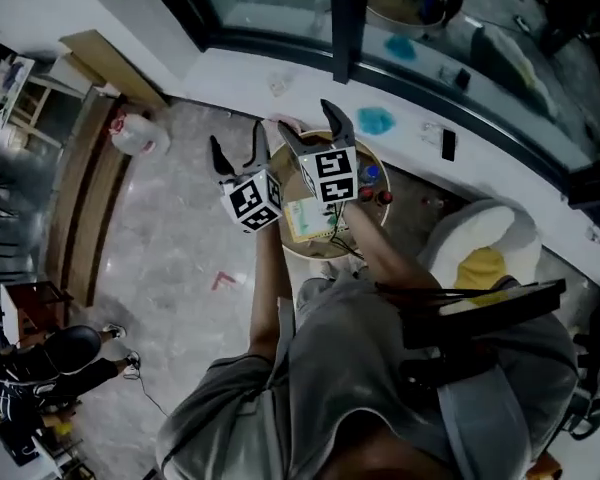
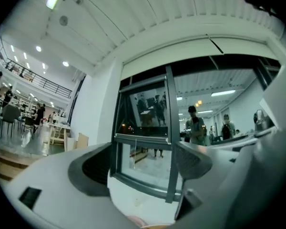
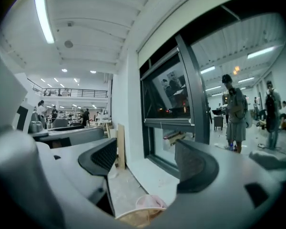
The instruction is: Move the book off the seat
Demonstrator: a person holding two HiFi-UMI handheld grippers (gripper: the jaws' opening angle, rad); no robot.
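The book (image 1: 308,220) lay on the round seat (image 1: 373,160), just before the window ledge (image 1: 230,76). The left gripper (image 1: 238,153) and right gripper (image 1: 312,123) hung side by side above the seat's left part. A cushioned chair (image 1: 480,236) stood at its right.

You hold L gripper (image 1: 237,153) & R gripper (image 1: 315,128), jaws apart, over the round seat (image 1: 360,153) w/ the book (image 1: 305,220) lying on it.

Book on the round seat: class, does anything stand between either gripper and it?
Nothing visible does. The pale book lies on the round wooden seat; the left gripper and right gripper hang above it, open and empty.
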